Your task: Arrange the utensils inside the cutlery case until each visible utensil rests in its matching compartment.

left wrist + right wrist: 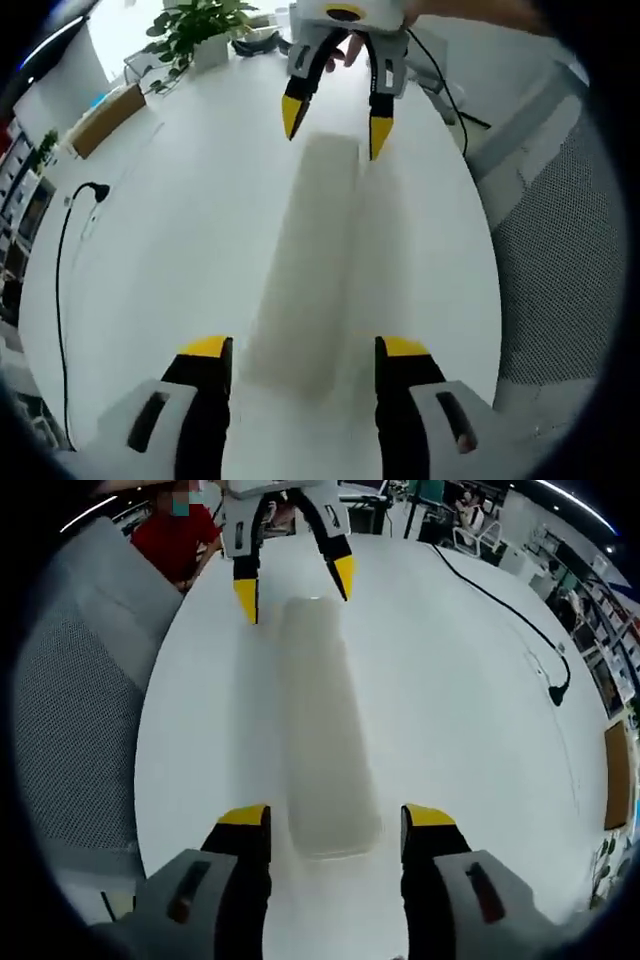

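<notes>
Left gripper [305,348] sat at 6 o'clock, jaws spread wide. Right gripper [337,816] likewise gaped at 6 o'clock, facing it, yellow tips apart, gripping nothing.

The place looks like an open-plan office or lab. A large white table [180,250] with a rounded edge spreads ahead of both tools, with a black cable [505,605] and plug lying on it off to the right of the right tool, and a grey mesh office chair [85,730] stands at that tool's left. Beyond the table's far end from the left tool stands a potted plant [195,30], and behind the table's far end from the right tool are desks, seated people [180,535] and shelving [600,620].
</notes>
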Available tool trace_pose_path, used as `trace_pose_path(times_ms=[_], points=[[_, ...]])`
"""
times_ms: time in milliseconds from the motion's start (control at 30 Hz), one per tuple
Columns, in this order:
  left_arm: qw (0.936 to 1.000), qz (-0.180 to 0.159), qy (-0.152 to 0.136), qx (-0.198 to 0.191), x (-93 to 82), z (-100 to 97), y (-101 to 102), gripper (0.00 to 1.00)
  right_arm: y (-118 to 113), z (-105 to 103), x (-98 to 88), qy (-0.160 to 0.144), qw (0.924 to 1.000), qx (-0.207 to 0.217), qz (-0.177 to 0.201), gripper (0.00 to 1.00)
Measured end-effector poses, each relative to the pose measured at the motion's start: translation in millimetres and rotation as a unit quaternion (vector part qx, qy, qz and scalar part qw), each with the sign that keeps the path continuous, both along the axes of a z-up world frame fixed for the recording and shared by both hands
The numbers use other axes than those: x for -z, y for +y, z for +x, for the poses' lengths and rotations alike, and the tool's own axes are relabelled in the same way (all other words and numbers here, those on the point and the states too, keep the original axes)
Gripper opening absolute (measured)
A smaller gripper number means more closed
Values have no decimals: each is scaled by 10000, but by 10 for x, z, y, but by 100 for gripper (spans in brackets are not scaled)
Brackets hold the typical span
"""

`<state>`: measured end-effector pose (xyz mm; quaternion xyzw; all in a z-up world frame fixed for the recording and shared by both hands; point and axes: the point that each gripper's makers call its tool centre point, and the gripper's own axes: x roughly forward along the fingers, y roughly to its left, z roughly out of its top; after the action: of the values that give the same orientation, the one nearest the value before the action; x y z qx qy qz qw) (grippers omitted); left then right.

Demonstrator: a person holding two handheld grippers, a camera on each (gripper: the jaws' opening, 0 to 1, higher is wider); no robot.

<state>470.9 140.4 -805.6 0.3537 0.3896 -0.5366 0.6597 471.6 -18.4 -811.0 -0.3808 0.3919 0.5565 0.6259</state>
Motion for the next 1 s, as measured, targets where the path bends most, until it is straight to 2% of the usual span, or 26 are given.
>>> trace_pose_path(times_ms=[33, 100, 133, 167, 200, 267, 300, 433, 633, 833, 900, 967, 1000], points=[[10000, 12, 4, 4, 31, 9, -13, 65, -1, -12, 19, 32, 10000, -61, -40, 50], [10000, -30, 38, -24, 74, 29, -49, 62, 40, -65, 42, 120, 9996, -253, 24, 47], [9996, -224, 64, -131, 82, 37, -112, 60, 41, -65, 52, 59, 9994, -344, -35, 43], [9995, -274, 38, -163, 96, 52, -122, 56, 45, -65, 61, 18, 9993, -359, -57, 41], [9997, -178, 56, -155, 149, 46, -110, 51, 45, -53, 85, -35, 9993, -356, -124, 41], [9994, 89, -300, 127, 176, 92, -63, 43, 40, -53, 92, -107, 9990, -407, -136, 38], [9997, 28, -223, 85, 189, 42, -77, 43, 46, -47, 91, -110, 9992, -351, -122, 37], [9995, 129, -238, 153, 180, -9, -63, 43, 58, -108, 89, -89, 9994, -310, -83, 37], [9993, 235, -201, 197, 191, -229, -5, 42, 111, -330, 108, -61, 9993, -330, -189, 36], [9994, 304, -147, 84, 197, -527, 34, 42, 146, -557, 140, -165, 9976, -517, -436, 37], [9993, 351, -125, -9, 200, -600, 27, 42, 142, -570, 163, -278, 9963, -600, -552, 37], [9988, 479, -44, 3, 209, -664, 41, 42, 154, -614, 170, -195, 9959, -614, -629, 37], [9984, 566, 21, 6, 213, -708, 50, 42, 157, -679, 172, -61, 9955, -627, -711, 38]])
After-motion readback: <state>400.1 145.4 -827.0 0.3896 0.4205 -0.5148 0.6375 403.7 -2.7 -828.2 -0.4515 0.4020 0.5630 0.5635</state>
